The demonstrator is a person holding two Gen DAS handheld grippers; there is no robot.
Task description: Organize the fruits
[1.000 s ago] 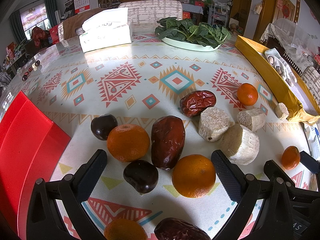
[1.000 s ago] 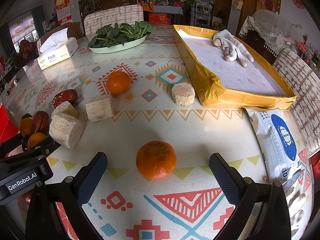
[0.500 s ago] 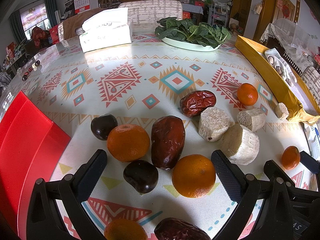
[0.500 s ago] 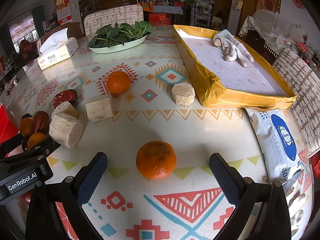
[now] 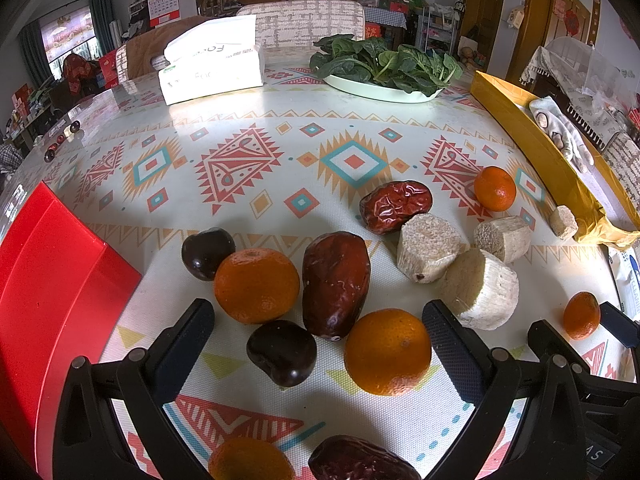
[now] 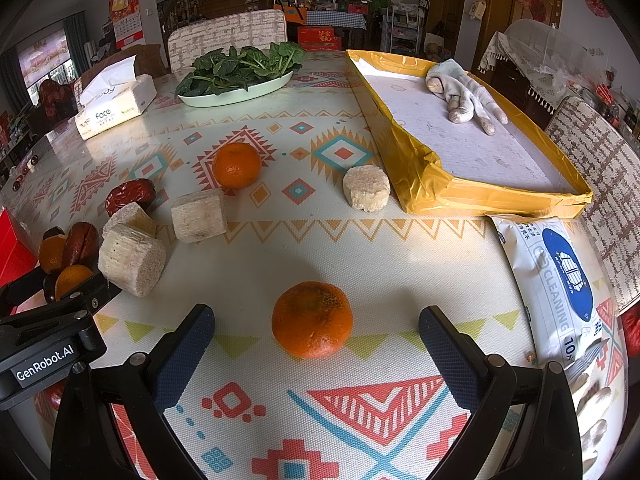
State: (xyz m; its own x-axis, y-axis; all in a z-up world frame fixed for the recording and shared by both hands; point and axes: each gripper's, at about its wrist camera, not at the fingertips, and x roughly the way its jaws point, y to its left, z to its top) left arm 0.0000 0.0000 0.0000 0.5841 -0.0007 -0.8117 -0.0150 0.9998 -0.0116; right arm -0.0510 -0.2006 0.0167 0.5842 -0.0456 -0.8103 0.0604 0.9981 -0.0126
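My left gripper (image 5: 318, 346) is open and empty over a cluster of fruit on the patterned tablecloth. Between its fingers lie a dark chestnut (image 5: 281, 353) and a mandarin (image 5: 387, 351); just beyond are a large red date (image 5: 335, 283), another mandarin (image 5: 256, 285) and a second chestnut (image 5: 207, 253). Pale sugarcane chunks (image 5: 480, 294) lie to the right. My right gripper (image 6: 316, 350) is open and empty, with a single mandarin (image 6: 312, 325) on the cloth between its fingers. A farther mandarin (image 6: 236, 165) and sugarcane chunks (image 6: 199, 215) lie beyond.
A red box (image 5: 48, 300) stands at the left. A yellow-edged tray (image 6: 420, 168) holding a glove (image 6: 464, 96) is at the right, with a wipes pack (image 6: 556, 284) beside it. A plate of greens (image 6: 240, 72) and a tissue pack (image 6: 116, 106) sit at the back.
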